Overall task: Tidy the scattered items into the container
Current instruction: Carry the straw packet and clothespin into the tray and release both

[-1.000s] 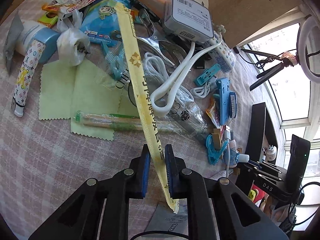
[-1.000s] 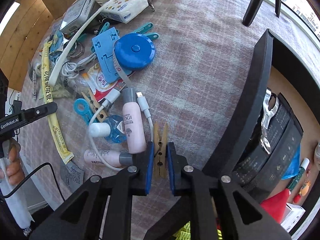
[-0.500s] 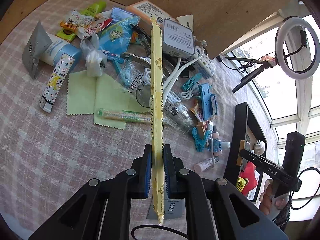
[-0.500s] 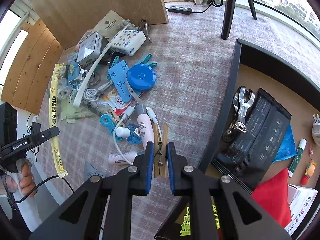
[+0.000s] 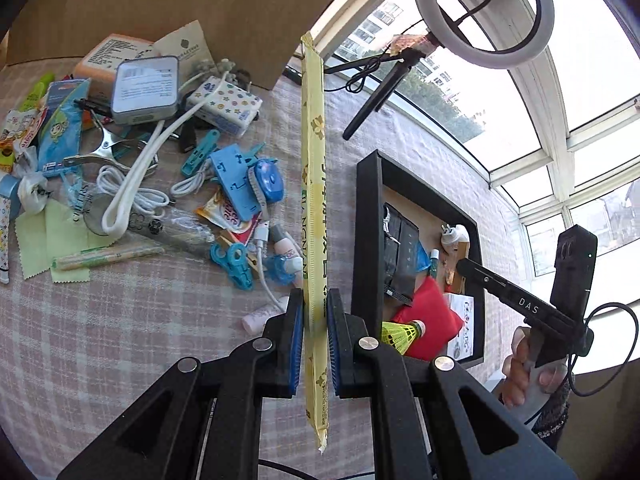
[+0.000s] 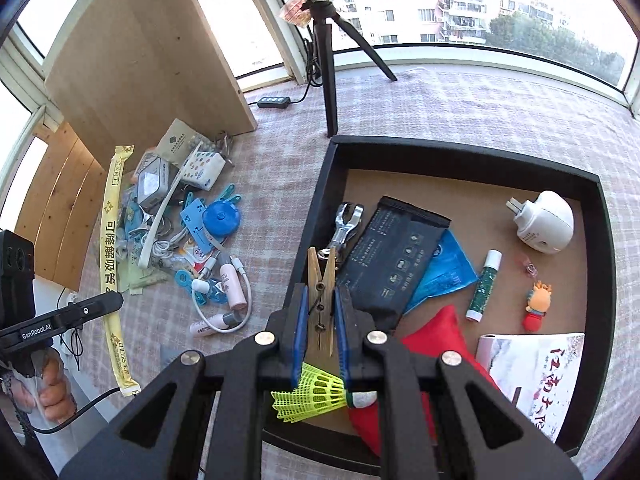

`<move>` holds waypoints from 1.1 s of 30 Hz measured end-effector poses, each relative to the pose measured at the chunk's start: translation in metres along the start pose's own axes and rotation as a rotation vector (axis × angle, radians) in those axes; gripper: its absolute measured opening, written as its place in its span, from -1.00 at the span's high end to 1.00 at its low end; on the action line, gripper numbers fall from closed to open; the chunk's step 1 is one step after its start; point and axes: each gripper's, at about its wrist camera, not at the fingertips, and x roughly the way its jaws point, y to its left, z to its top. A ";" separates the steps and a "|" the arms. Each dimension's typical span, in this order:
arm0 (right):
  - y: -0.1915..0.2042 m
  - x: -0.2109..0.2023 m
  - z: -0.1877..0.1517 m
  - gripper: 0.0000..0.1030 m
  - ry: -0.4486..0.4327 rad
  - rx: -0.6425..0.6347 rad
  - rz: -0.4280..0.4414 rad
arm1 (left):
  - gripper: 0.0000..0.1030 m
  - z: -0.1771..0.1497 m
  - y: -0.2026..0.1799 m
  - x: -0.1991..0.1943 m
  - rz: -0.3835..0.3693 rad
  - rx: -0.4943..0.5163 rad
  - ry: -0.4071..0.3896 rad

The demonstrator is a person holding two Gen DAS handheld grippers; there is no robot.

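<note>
1. While both hands have lifted off the checked pink tablecloth (image 5: 100, 340), the left gripper (image 5: 314, 344) stays pinched on the long yellow paper straw packet (image 5: 314, 184), now hanging upright clear of the clutter pile (a second ago it lay slanted across it).
2. Right gripper (image 6: 320, 322) pinches the wooden clothespin (image 6: 320, 280), now above the near-left edge of the black shallow box (image 6: 464, 146), versus over the cloth before.
3. Box already holds a yellow shuttlecock (image 6: 312, 396), white plug adapter (image 6: 542, 222), red pouch (image 6: 436, 332).
4. Judgement: both picks succeeded; release into the box comes next, clothespin first, packet still left of the box.
</note>
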 end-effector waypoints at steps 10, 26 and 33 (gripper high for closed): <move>-0.069 -0.026 -0.006 0.74 -0.050 0.133 -0.093 | 0.80 0.011 -0.105 0.065 -0.050 0.181 0.089; -0.085 -0.030 -0.003 0.04 -0.087 0.181 -0.102 | -0.03 0.005 -0.155 0.091 -0.021 0.302 0.107; -0.057 -0.022 -0.001 0.04 -0.077 0.136 -0.064 | -0.03 0.012 -0.114 0.063 0.009 0.253 0.054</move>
